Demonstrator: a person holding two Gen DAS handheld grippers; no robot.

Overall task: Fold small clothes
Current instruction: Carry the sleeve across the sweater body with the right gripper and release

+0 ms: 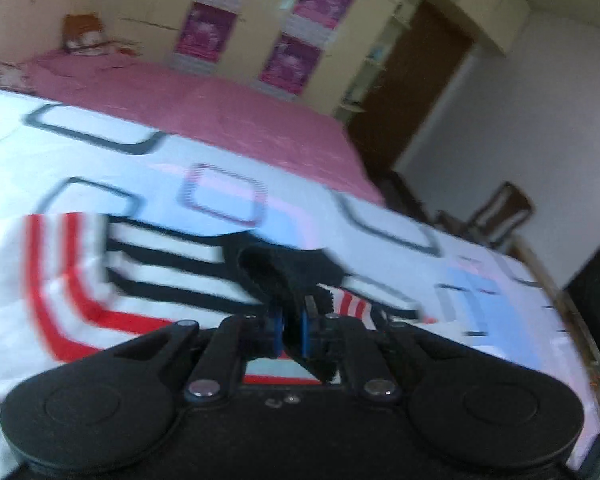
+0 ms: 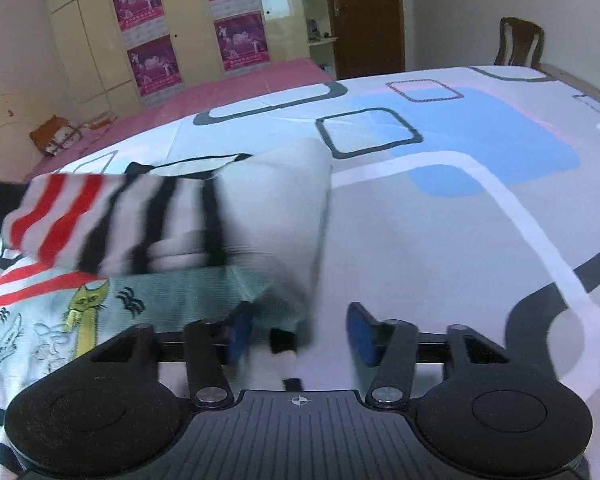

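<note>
Left tool (image 1: 294,326) clenching striped shirt (image 1: 148,264) at lower centre; right tool (image 2: 300,332) released, lower centre, over bed (image 2: 480,216).

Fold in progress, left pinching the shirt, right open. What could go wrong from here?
1. The left gripper pinches only a thin edge of the striped shirt, which might slip out mid-fold.
2. The right gripper is open around the hem, so that side may sag and the fold land skewed.
3. The bedsheet might get snagged if the right gripper closes low.

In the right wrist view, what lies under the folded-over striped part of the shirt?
Under the striped flap, a pale green shirt panel with a yellow cat print shows, lying on the patterned bedsheet. Anything further beneath the flap is covered.
</note>
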